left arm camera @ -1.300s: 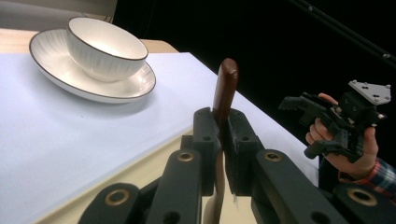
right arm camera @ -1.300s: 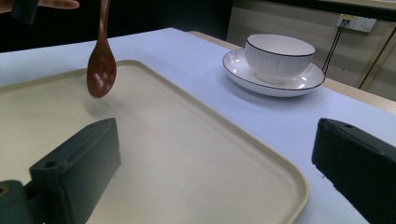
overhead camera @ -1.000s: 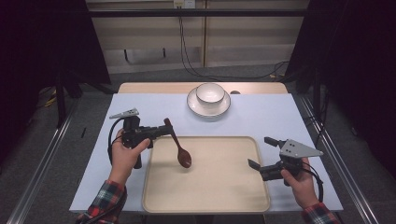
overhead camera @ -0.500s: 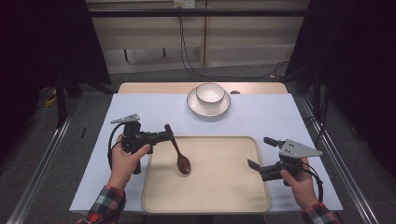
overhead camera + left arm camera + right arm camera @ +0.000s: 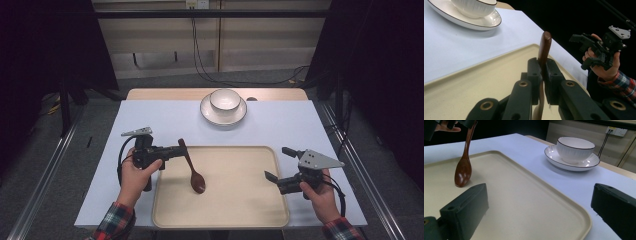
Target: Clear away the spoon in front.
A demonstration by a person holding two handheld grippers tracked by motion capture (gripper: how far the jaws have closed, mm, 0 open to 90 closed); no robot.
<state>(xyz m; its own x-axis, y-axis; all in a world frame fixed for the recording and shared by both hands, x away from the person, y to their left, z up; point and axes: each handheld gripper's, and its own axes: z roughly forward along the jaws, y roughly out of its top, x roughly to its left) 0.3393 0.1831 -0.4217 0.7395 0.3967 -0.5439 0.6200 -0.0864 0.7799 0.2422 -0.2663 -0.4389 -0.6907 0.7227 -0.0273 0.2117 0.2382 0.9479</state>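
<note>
The left gripper [image 5: 172, 150], its jaws pinching the spoon [image 5: 192, 167], has lowered it closer to the tray [image 5: 250, 210], probably to put it down; the right gripper [image 5: 280, 167] waits, jaws spread.

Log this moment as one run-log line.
left gripper: shut on wooden spoon | spoon: bowl down over tray | right gripper: open, empty | bowl: on saucer

A white bowl [image 5: 224, 99] sits on a white plate [image 5: 209, 115] at the pale table's [image 5: 160, 120] far edge.
</note>
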